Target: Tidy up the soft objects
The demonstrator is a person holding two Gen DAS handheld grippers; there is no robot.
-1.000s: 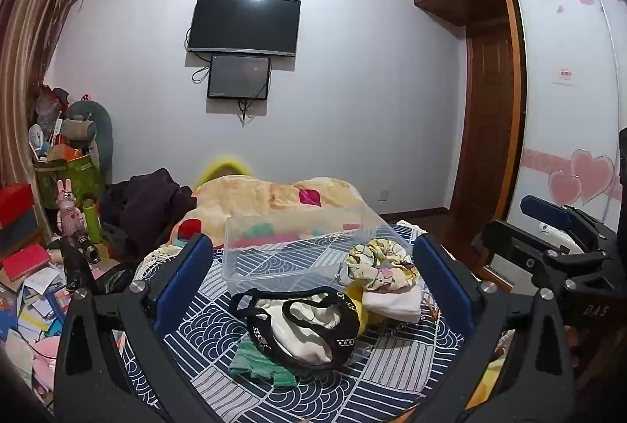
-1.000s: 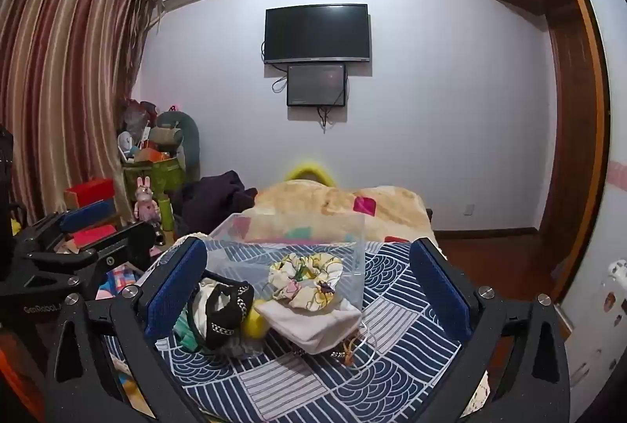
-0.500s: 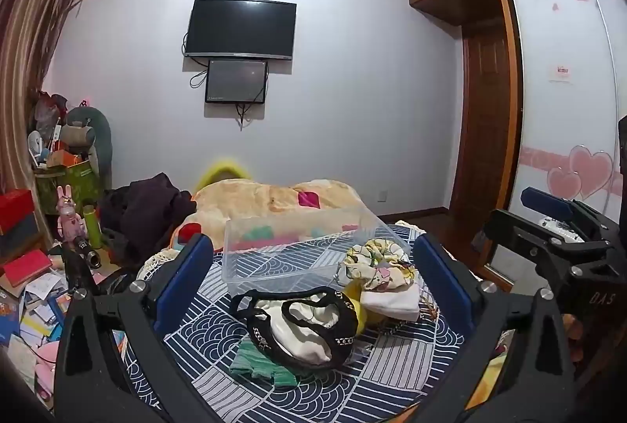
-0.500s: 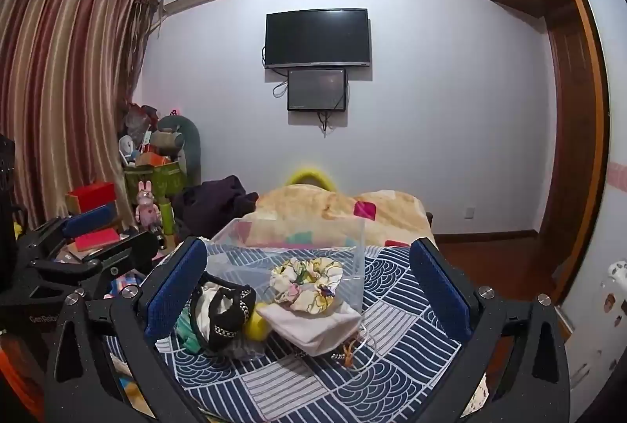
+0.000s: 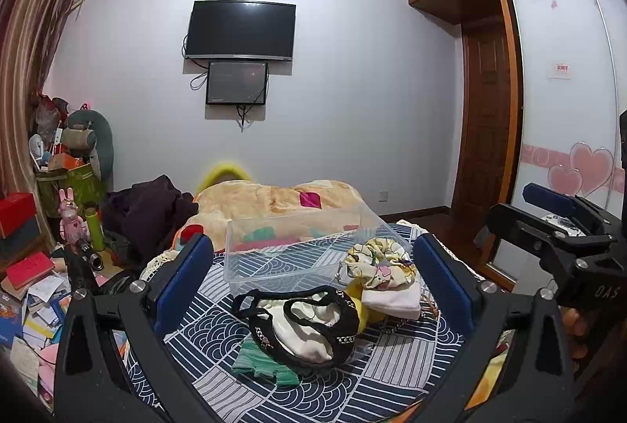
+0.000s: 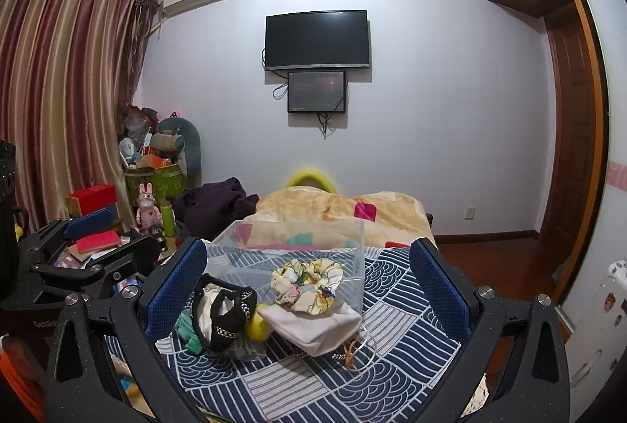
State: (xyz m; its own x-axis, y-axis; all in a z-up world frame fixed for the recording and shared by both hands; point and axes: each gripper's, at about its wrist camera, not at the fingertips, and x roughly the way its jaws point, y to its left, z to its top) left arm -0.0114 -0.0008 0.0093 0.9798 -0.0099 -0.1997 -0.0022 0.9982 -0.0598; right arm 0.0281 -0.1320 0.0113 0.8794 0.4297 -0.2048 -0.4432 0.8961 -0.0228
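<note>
On the near blue patterned bedspread point(image 5: 395, 364), a heap of soft cloth items point(image 5: 313, 321) lies before an empty clear plastic bin point(image 5: 298, 250). Left gripper point(image 5: 313, 290) and right gripper point(image 6: 309, 286) hover, jaws wide, holding nothing. Tangled straps could drag neighbouring pieces. Only the right view shows a thin wire ring point(image 6: 362, 348).

Both views are evenly lit by soft indoor light that seems to come from overhead, with the pale wall point(image 5: 352, 90) bright and only faint shadows under the wall-mounted television point(image 6: 316, 40). Strong fisheye bending curves the curtains point(image 6: 58, 90) and wardrobe point(image 5: 564, 90), and black vignetting fills the corners. Focus is fairly sharp throughout; the dark screen shows slight glare
</note>
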